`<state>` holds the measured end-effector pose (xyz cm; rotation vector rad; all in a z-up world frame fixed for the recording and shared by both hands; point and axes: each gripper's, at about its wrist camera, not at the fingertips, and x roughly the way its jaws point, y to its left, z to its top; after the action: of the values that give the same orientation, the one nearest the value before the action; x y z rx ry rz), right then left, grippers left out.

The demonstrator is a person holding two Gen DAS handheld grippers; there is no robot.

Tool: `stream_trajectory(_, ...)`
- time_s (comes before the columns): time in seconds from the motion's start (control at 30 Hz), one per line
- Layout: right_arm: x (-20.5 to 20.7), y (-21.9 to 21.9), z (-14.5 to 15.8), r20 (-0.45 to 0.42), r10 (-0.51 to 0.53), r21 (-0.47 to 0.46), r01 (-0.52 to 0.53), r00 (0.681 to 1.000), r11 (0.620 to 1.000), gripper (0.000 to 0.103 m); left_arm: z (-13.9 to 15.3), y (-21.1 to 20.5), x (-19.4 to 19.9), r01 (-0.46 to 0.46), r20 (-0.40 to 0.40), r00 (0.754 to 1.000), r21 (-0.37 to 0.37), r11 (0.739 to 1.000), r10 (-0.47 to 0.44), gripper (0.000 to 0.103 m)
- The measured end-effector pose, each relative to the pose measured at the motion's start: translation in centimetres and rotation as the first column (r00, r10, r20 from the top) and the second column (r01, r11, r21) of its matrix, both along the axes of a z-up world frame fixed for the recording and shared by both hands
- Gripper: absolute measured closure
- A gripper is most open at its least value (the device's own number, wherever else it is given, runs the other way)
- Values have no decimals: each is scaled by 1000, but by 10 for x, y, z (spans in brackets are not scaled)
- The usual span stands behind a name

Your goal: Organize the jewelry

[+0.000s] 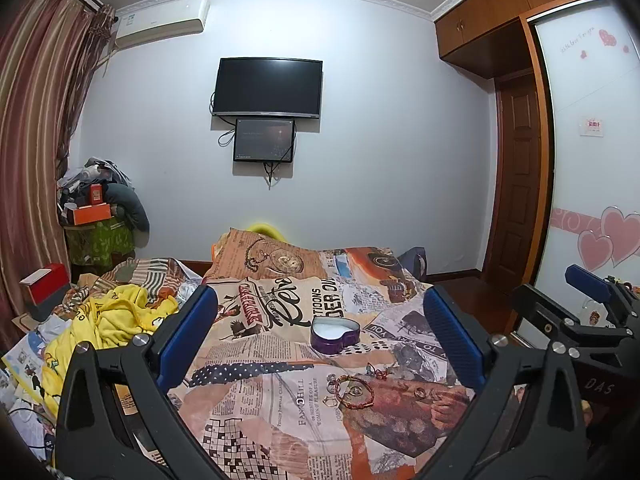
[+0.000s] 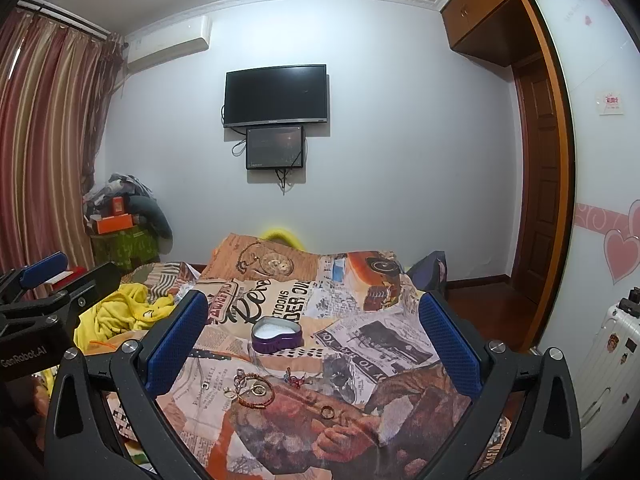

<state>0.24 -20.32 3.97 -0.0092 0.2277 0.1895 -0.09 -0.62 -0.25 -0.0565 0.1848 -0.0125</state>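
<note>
A purple heart-shaped tin (image 1: 335,334) (image 2: 277,335) with a white lining sits open on the newspaper-print bedspread (image 1: 280,420) (image 2: 400,344). In front of it lie a braided bracelet (image 1: 354,392) (image 2: 256,392), a gold ring (image 1: 420,393) (image 2: 327,412), several small rings (image 1: 330,390) (image 2: 240,374) and a red charm (image 1: 380,372) (image 2: 294,380). My left gripper (image 1: 320,328) hangs open above the spread, nothing between its blue pads. My right gripper (image 2: 312,332) is open too and empty. Each gripper shows at the edge of the other's view.
A yellow garment (image 1: 116,316) (image 2: 120,312) lies crumpled on the bed's left side, with papers and a red box (image 1: 44,284) beyond. A wardrobe (image 1: 592,160) and wooden door (image 1: 516,184) stand right; a white suitcase (image 2: 612,364) is near. A television (image 1: 267,88) hangs ahead.
</note>
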Motion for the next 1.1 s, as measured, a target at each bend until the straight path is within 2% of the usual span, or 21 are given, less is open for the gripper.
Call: stream_trajectory(1.1,-2,1,1,-3,12,5,-12,1000,1000,0,-6,0,2,-5,-15,1000,-1,1000,5,0)
